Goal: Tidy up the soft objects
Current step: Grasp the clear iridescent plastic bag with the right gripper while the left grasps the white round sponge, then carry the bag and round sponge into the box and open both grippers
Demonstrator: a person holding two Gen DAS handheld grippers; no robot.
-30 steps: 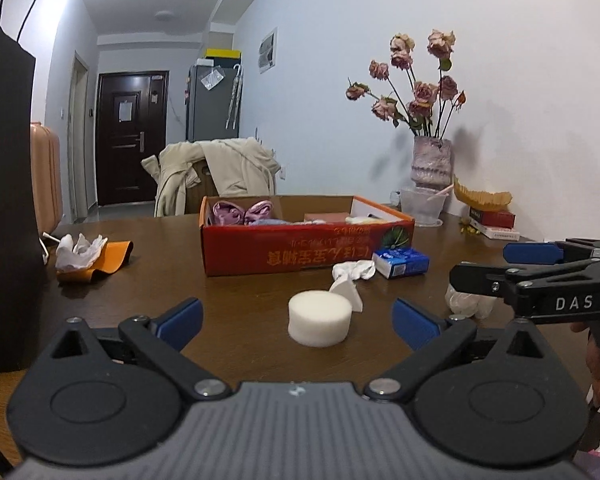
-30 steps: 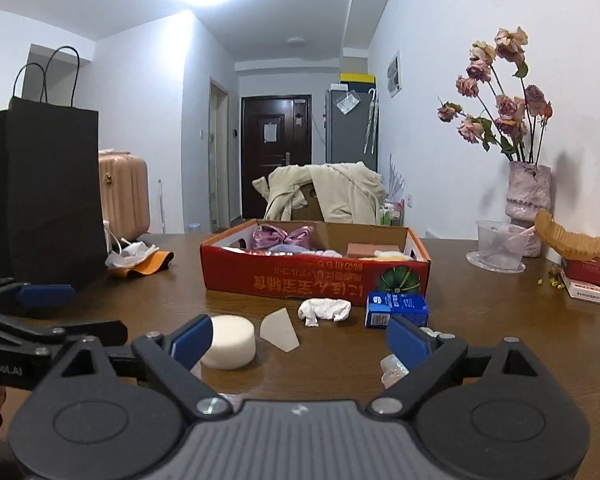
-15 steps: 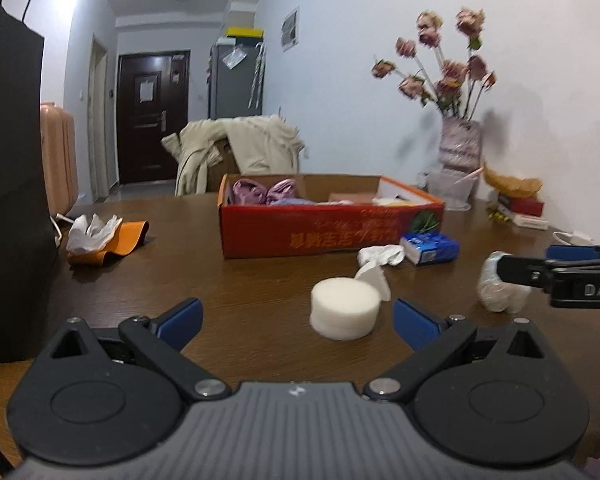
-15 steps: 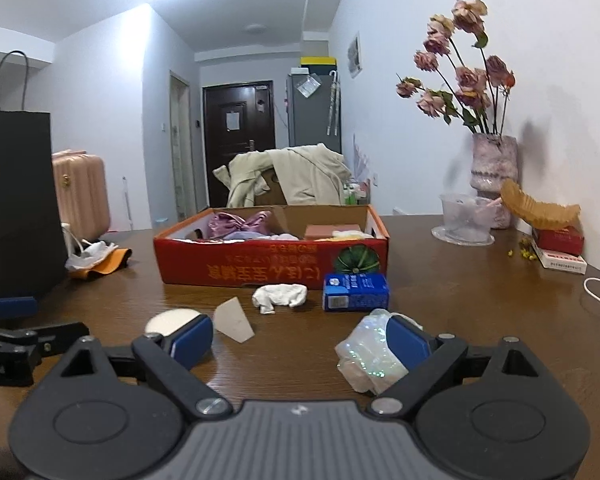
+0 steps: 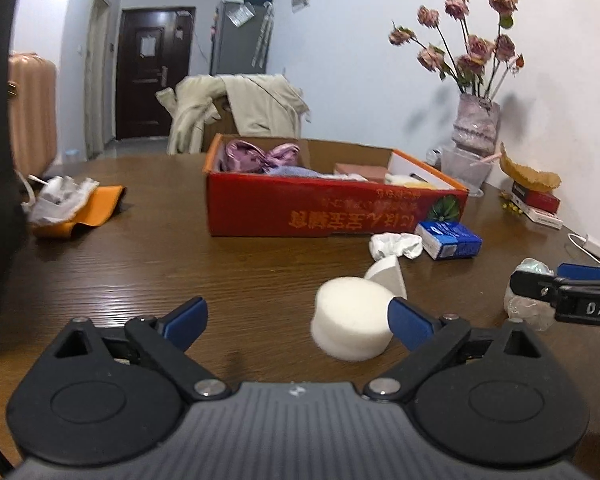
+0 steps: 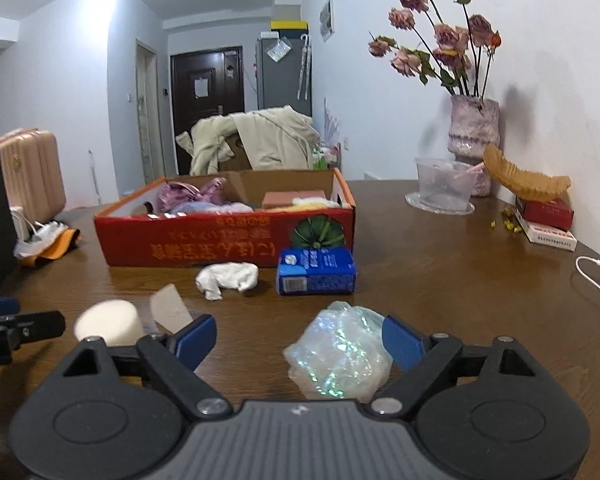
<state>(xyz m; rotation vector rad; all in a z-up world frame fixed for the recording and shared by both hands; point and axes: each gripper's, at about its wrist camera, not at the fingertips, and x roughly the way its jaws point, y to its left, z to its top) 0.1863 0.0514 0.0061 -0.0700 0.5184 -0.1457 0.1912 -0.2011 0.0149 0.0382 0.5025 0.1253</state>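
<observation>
Several soft things already sit in your red cardboard box (image 5: 332, 216), while both spread, just-narrowing claws (image 5: 296, 318) (image 6: 298, 338) straddle the unpinched white foam puck (image 5: 350, 326) and iridescent crumpled film (image 6: 340, 354).

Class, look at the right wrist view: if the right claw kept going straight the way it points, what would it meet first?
Probably the crinkly plastic wad: it lies just ahead of the open right claw, nearer the right-hand finger. Beyond it sits the blue carton, though depth is hard to judge.

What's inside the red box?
In the red box I can see a shiny purple cloth, something pale lilac, a pinkish block and a yellowish soft thing. The front wall hides whatever lies underneath them.
</observation>
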